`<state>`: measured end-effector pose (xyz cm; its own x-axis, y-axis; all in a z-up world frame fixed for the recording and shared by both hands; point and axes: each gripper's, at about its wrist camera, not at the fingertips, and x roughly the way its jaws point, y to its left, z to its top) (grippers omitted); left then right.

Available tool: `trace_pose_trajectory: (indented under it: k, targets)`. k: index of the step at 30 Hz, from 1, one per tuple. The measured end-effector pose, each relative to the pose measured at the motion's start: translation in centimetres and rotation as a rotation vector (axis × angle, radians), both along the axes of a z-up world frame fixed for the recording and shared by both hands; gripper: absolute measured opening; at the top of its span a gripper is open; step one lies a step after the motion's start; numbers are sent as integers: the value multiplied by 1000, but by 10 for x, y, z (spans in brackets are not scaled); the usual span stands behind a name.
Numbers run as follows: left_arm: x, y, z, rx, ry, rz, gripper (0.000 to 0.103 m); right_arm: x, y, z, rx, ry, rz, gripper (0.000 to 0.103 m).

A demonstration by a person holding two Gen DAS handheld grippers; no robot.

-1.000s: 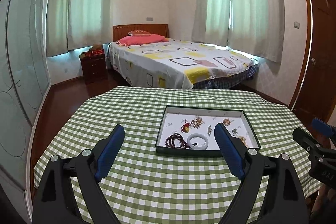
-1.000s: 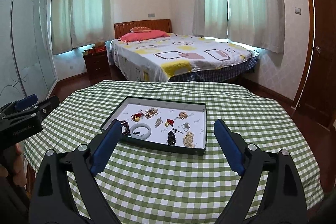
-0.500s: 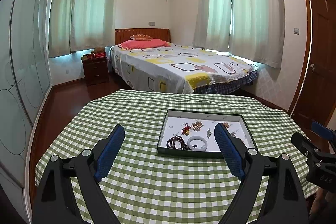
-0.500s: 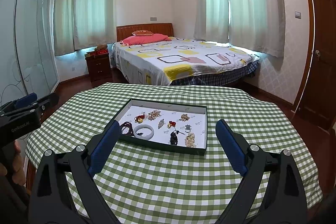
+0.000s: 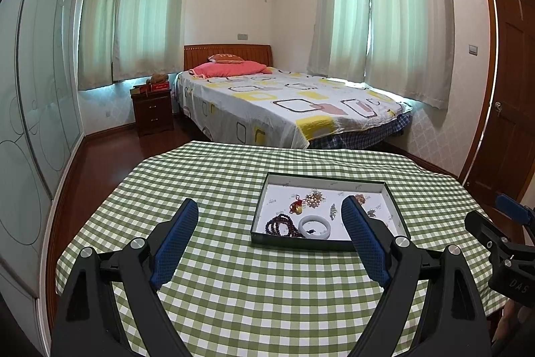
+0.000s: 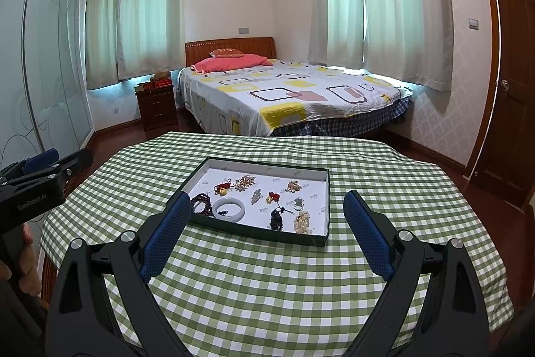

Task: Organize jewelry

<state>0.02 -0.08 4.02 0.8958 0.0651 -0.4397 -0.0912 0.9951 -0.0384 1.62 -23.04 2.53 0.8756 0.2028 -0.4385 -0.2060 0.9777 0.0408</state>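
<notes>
Showing all visible jewelry (image 6: 257, 199) lying spread inside the tray (image 6: 321, 238) on the desk (image 6: 267, 290). Left hand-held gripper (image 5: 269, 240) and right hand-held gripper (image 6: 264, 235) hover spread wide, holding nothing. This arrangement fits either unsorted or finished.

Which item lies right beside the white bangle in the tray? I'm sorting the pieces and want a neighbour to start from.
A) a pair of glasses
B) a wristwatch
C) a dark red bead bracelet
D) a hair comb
C: in the right wrist view the dark red bead bracelet lies coiled just left of the white bangle at the near edge of the tray.
</notes>
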Motion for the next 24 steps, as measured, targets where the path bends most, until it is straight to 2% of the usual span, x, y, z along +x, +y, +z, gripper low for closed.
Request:
trace_pose_trajectory:
  k: [24]
  targets:
    - [0, -2, -3, -1, 2, 7, 84, 0, 2, -1, 1, 4, 1, 90]
